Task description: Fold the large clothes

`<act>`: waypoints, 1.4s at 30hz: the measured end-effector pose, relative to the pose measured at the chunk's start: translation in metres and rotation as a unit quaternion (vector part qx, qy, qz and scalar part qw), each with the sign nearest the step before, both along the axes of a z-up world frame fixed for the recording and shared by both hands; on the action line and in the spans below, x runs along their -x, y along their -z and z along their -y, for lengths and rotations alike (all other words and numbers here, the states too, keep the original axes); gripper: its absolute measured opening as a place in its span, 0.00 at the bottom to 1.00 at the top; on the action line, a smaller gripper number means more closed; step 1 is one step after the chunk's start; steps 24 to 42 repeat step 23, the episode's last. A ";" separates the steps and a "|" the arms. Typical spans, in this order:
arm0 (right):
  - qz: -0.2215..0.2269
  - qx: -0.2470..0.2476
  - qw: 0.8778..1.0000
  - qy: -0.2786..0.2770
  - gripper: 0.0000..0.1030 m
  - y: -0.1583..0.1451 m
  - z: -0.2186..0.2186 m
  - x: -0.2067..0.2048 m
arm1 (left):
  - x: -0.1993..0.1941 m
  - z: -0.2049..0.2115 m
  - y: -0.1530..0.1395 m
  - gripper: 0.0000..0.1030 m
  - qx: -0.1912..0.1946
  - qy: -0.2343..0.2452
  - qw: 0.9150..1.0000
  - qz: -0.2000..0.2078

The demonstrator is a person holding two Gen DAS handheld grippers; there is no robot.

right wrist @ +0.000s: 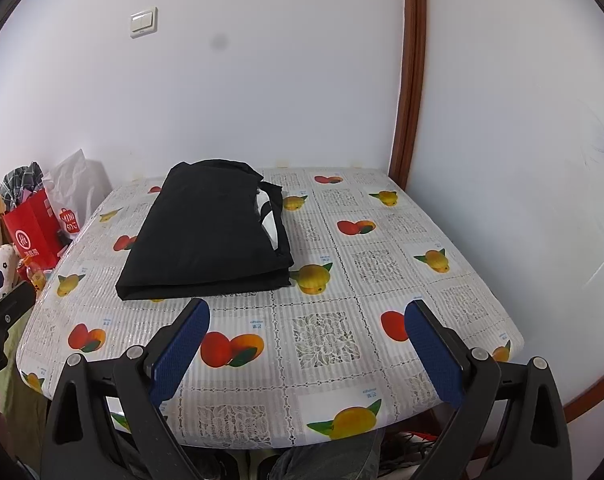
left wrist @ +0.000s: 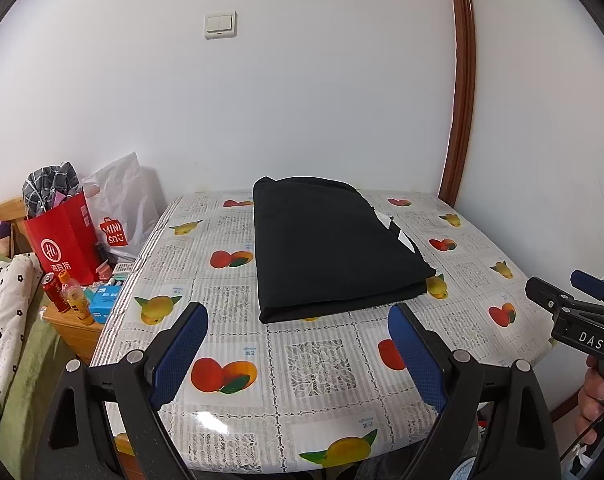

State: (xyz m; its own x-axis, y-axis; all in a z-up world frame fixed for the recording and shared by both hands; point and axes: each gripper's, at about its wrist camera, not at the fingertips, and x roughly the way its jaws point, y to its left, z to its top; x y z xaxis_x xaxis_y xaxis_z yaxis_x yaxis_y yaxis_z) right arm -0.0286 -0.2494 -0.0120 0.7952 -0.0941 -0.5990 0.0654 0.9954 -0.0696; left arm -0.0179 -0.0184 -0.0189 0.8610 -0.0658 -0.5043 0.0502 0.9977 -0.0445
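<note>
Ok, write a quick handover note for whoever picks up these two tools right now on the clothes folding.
Left tool: open, empty, held over the near edge of the table.
Right tool: open, empty, also over the near edge.
Black garment: lies folded in a neat rectangle toward the far side of the table, touched by neither tool. A bit of white shows at its right edge.
Done: the folding looks complete.
Left: probably nothing beyond a last tidy of that right edge, or moving on to another garment; none is in view on the table.
</note>
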 end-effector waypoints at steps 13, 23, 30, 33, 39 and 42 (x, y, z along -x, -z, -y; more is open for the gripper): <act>0.004 -0.004 1.000 0.001 0.94 -0.003 0.002 0.003 | 0.000 -0.004 -0.004 0.89 0.005 -0.005 1.000 0.002; -0.001 -0.003 1.000 0.005 0.94 -0.002 0.006 -0.004 | -0.006 -0.011 -0.003 0.89 0.014 -0.014 1.000 0.003; -0.001 -0.003 1.000 0.005 0.94 -0.002 0.006 -0.004 | -0.006 -0.011 -0.003 0.89 0.014 -0.014 1.000 0.003; -0.001 -0.003 1.000 0.005 0.94 -0.002 0.006 -0.004 | -0.006 -0.011 -0.003 0.89 0.014 -0.014 1.000 0.003; -0.001 -0.003 1.000 0.005 0.94 -0.002 0.006 -0.004 | -0.006 -0.011 -0.003 0.89 0.014 -0.014 1.000 0.003; -0.001 -0.003 1.000 0.005 0.94 -0.002 0.006 -0.004 | -0.006 -0.011 -0.003 0.89 0.014 -0.014 1.000 0.003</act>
